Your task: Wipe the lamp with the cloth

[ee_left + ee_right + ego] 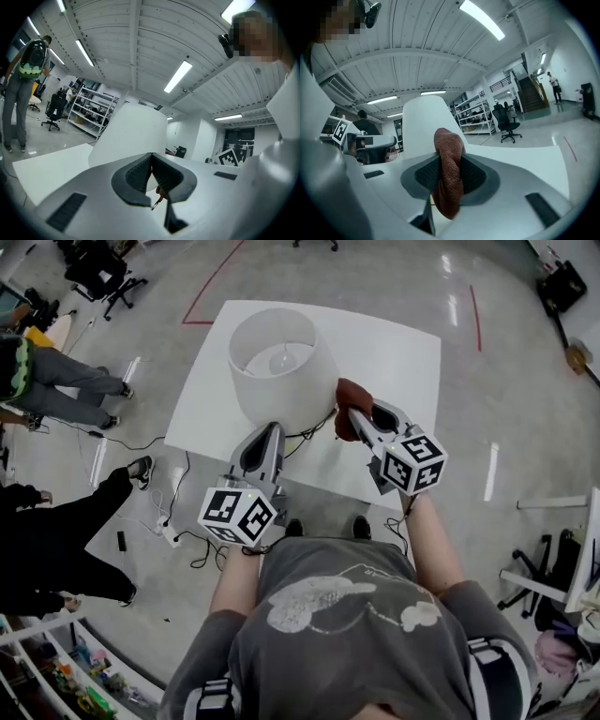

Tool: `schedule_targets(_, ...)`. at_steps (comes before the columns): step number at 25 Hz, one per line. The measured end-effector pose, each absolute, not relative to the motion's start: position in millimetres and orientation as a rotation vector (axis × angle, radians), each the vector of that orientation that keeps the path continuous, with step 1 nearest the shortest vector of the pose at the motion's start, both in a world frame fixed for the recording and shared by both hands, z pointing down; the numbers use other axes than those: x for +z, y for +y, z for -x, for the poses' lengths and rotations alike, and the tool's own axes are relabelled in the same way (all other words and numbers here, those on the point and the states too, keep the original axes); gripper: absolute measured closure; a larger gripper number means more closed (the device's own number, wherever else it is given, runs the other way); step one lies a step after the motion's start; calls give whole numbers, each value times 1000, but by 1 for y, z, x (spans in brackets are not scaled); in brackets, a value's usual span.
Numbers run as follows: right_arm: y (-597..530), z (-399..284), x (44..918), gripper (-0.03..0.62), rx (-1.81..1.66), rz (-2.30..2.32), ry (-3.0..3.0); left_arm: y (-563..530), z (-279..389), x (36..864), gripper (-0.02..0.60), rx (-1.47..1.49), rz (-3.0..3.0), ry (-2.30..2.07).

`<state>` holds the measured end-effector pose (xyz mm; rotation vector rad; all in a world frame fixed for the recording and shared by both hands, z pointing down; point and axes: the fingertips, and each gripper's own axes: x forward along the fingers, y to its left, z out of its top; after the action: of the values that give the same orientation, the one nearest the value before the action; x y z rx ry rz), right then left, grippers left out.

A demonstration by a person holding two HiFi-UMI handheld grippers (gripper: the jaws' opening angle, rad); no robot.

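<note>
from the head view, the lamp [281,362] is seen on the table [398,367], with the left tongs [270,432] and right tongs [359,418] just beside it. in the left gripper view the tongs are pressed together, empty; in the right gripper view the cloth [448,159] is clamped.

Between the fingers [477,174] of the right gripper [449,164], the rust-brown woven cloth [448,180] looks coarse, nubbly and matt. The finger pads are dark grey, ribbed and rubbery-looking. The shells around them, on the left gripper [151,158] too, are smooth, matt light-grey plastic. Just beyond the fingertips the white drum lampshade [281,371] is matt and even; whether it is cloth or paper I cannot tell. The white worktop [398,362] is smooth with a faint sheen, and the grey floor [497,418] is glossy.
</note>
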<state>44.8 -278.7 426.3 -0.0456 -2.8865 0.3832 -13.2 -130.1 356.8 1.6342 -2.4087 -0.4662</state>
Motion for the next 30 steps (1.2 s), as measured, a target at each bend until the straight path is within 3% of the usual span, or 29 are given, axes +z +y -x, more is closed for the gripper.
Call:
schedule_targets(17, -282, -23, 294, 503, 103, 528, -3053, -172, -23, 285, 572, -471, -1527, -2666)
schedule_targets(30, -278, -17, 342, 503, 89, 436, -2924, -181, -14, 309, 574, -518, -1561, -2521)
